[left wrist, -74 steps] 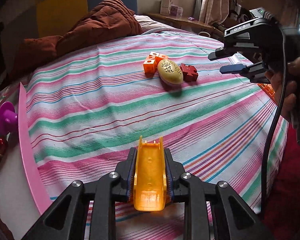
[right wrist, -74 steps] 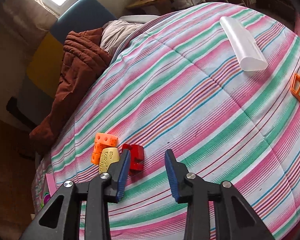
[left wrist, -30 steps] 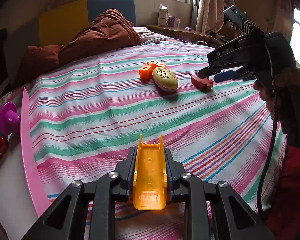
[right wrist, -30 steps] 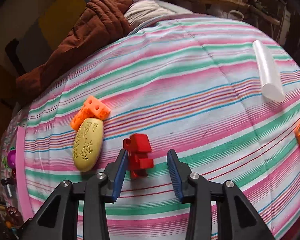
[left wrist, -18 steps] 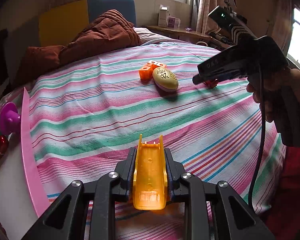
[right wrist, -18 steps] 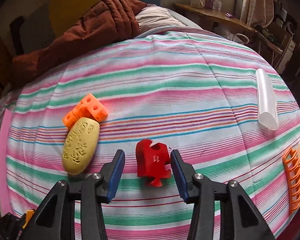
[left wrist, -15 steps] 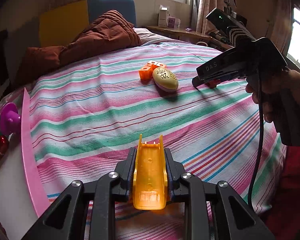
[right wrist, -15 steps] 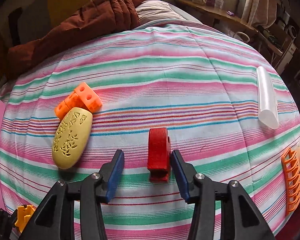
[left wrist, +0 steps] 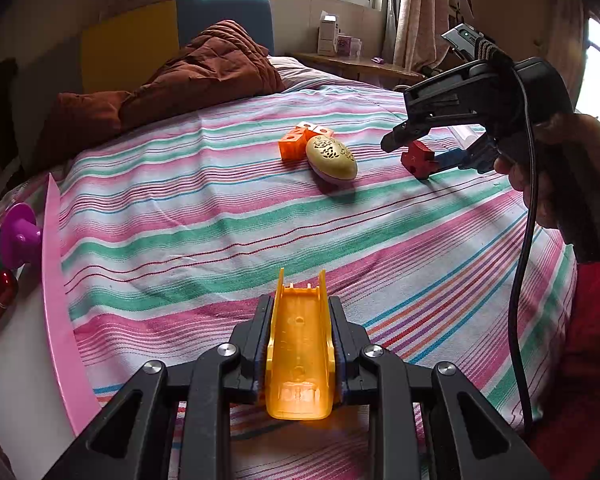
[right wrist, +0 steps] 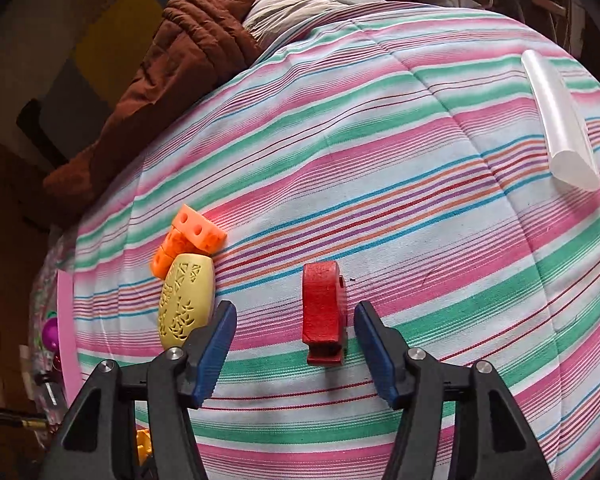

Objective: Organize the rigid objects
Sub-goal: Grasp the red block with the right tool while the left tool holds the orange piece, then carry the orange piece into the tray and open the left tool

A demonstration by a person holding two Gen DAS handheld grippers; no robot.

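My left gripper point(left wrist: 300, 308) is shut on an orange-yellow channel-shaped plastic piece point(left wrist: 300, 356), held low over the near part of the striped bed. A red block point(right wrist: 322, 304) lies on the bedspread between the fingers of my right gripper point(right wrist: 294, 320). Its jaws are opening and the blue pads point(right wrist: 216, 344) stand clear of the block on both sides. In the left wrist view the right gripper point(left wrist: 414, 155) points down at the red block point(left wrist: 418, 160). Left of it lie a yellow perforated egg-shaped case point(right wrist: 186, 300) and orange cube blocks point(right wrist: 192, 236).
A white translucent tube point(right wrist: 560, 120) lies at the far right of the bed. A brown quilt point(left wrist: 172, 80) is heaped at the head end. A pink tray rim point(left wrist: 56, 280) and a purple toy point(left wrist: 16, 236) sit at the left edge. A person's hand point(left wrist: 548, 168) holds the right gripper.
The right gripper moved the red block to the right, away from the egg case, turned it on edge, and spread its jaws off it. The left gripper has not moved.
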